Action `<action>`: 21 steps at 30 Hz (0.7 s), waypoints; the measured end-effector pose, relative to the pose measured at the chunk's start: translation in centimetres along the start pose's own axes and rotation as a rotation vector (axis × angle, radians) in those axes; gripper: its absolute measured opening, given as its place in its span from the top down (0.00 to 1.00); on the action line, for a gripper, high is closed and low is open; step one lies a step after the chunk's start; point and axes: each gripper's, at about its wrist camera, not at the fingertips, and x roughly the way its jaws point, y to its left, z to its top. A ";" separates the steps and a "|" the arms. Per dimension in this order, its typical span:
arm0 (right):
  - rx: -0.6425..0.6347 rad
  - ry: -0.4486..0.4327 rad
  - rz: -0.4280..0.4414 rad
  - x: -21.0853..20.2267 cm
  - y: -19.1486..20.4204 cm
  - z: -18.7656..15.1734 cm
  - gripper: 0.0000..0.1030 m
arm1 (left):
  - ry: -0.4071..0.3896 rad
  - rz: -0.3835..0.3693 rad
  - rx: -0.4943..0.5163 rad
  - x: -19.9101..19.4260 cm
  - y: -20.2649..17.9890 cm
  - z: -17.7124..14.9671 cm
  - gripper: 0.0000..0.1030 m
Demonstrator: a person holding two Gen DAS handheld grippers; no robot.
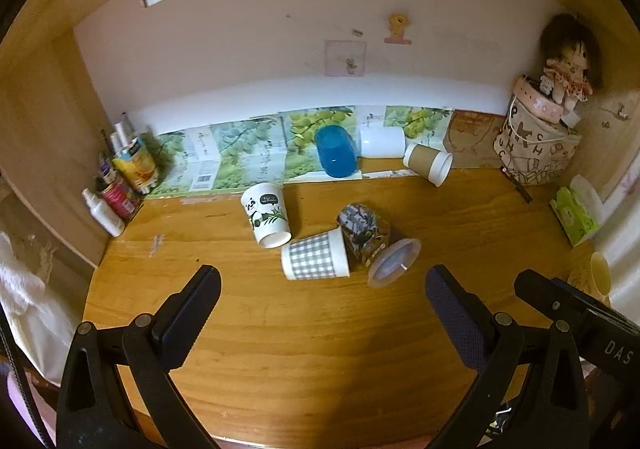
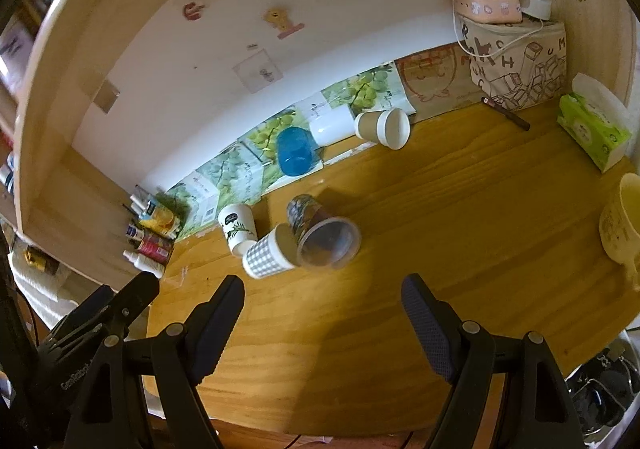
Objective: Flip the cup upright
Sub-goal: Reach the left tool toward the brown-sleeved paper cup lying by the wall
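Several cups lie on their sides on the wooden desk [image 1: 304, 349]. A panda-print cup [image 1: 266, 215], a grey-checked cup [image 1: 316, 259] and a clear patterned plastic cup [image 1: 374, 241] lie together mid-desk. A blue cup [image 1: 336, 151], a white cup [image 1: 382, 142] and a brown-sleeved cup [image 1: 428, 162] lie by the back wall. The same group shows in the right wrist view: checked cup [image 2: 268, 255], clear cup [image 2: 322, 235], panda cup [image 2: 238, 229]. My left gripper [image 1: 322, 285] is open and empty, just short of the checked cup. My right gripper [image 2: 322, 295] is open and empty, in front of the clear cup.
Bottles and tubes [image 1: 120, 179] stand in the back left corner. A printed fabric bag [image 1: 534, 145] with a doll [image 1: 568, 61] on top stands at the back right. A green tissue box [image 2: 592, 129] and a yellow mug [image 2: 622, 225] are at the right edge.
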 end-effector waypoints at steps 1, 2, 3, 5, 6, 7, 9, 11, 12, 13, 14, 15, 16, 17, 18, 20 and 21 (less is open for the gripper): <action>0.004 0.006 0.001 0.3 -0.3 0.5 0.21 | 0.007 -0.003 0.009 0.3 -0.2 0.3 0.01; 0.007 0.012 0.002 0.7 -0.6 1.0 0.21 | 0.018 -0.004 0.023 0.8 -0.6 0.8 0.01; 0.011 0.019 0.004 1.1 -1.0 1.4 0.21 | 0.027 -0.004 0.040 1.3 -0.9 1.4 0.01; 0.019 0.035 0.008 1.8 -1.6 2.3 0.21 | 0.035 -0.003 0.075 2.2 -1.7 2.4 0.01; 0.023 0.045 0.008 2.3 -1.9 2.7 0.21 | 0.036 0.001 0.100 2.7 -2.1 3.0 0.01; 0.025 0.056 0.010 2.8 -2.2 3.2 0.21 | 0.037 0.006 0.125 3.1 -2.5 3.5 0.01; 0.028 0.074 0.011 3.7 -2.8 3.9 0.21 | 0.039 0.012 0.183 4.1 -3.1 4.6 0.01; 0.027 0.087 0.008 4.5 -3.3 4.6 0.21 | 0.038 0.016 0.246 5.3 -3.9 5.8 0.01; 0.025 0.092 0.008 4.9 -3.6 5.0 0.21 | 0.043 0.008 0.265 5.9 -4.2 6.2 0.01; 0.021 0.095 0.009 5.4 -3.9 5.4 0.21 | 0.055 0.000 0.285 6.6 -4.5 6.9 0.01; 0.019 0.096 0.007 5.8 -4.0 5.8 0.21 | 0.068 -0.009 0.309 7.4 -4.9 7.5 0.01; 0.015 0.096 0.007 6.2 -4.3 6.2 0.21 | 0.079 -0.012 0.335 8.3 -5.3 8.1 0.01; 0.008 0.090 0.011 6.6 -4.6 6.7 0.21 | 0.083 -0.008 0.358 9.0 -5.7 8.6 0.01; 0.002 0.085 0.015 7.0 -4.8 7.0 0.21 | 0.084 -0.004 0.382 9.6 -6.0 9.1 0.01; -0.005 0.076 0.020 7.3 -5.0 7.4 0.21 | 0.084 -0.001 0.407 10.1 -6.4 9.4 0.01; -0.020 0.059 0.028 8.1 -5.6 8.2 0.21 | 0.082 0.003 0.473 11.3 -7.3 10.3 0.01; -0.024 0.049 0.030 8.5 -5.9 8.6 0.21 | 0.078 0.004 0.515 11.9 -7.8 10.6 0.01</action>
